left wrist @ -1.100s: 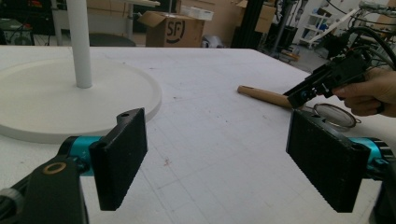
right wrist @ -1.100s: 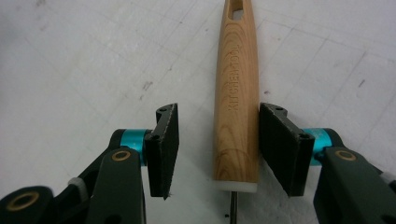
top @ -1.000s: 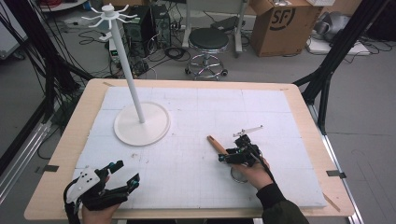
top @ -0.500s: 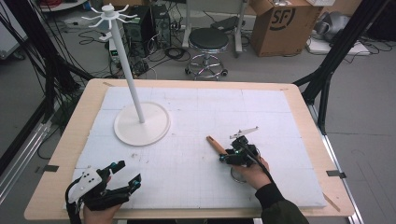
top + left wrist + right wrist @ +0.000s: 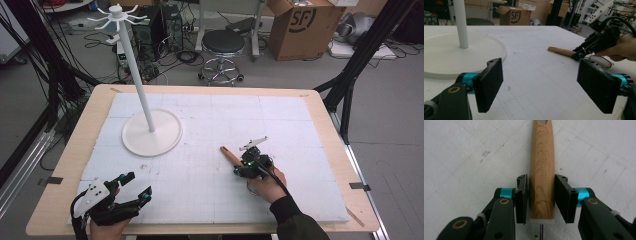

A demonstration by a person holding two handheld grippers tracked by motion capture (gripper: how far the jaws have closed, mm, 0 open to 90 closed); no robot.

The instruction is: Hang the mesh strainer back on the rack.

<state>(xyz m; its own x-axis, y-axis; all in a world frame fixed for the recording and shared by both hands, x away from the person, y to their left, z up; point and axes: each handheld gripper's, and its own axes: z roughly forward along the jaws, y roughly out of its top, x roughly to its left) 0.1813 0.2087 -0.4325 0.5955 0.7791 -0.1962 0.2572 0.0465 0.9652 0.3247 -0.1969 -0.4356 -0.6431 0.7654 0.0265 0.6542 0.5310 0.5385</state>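
The right gripper's (image 5: 541, 200) fingers (image 5: 522, 195) stand narrow on either side of the wooden handle (image 5: 542, 170), having just been closing; the left pad seems to lie against the wood, while a thin gap shows at the right pad, so I cannot tell that the grip is firm. The handle, stamped KITCHEN TOOL, runs straight away between them, its white-capped end and a thin metal shaft near the camera. In the high view this gripper (image 5: 239, 166) points far and left along the desk (image 5: 70, 165), low over the white mat, with the handle (image 5: 230, 155) lying right of centre. The right hand (image 5: 267, 182) comes in from the near edge, its dark sleeve angled leftward, wrist low. A wire loop (image 5: 600, 61) of the tool lies under that hand in the left gripper view.

The left gripper's (image 5: 541, 87) fingers (image 5: 489, 83) stand wide with nothing between them. It rests at the near left corner (image 5: 131, 192), pointing right and slightly far, the left hand (image 5: 102, 225) behind it at the desk's near edge. The white stand (image 5: 151, 131) rises far of it, well apart
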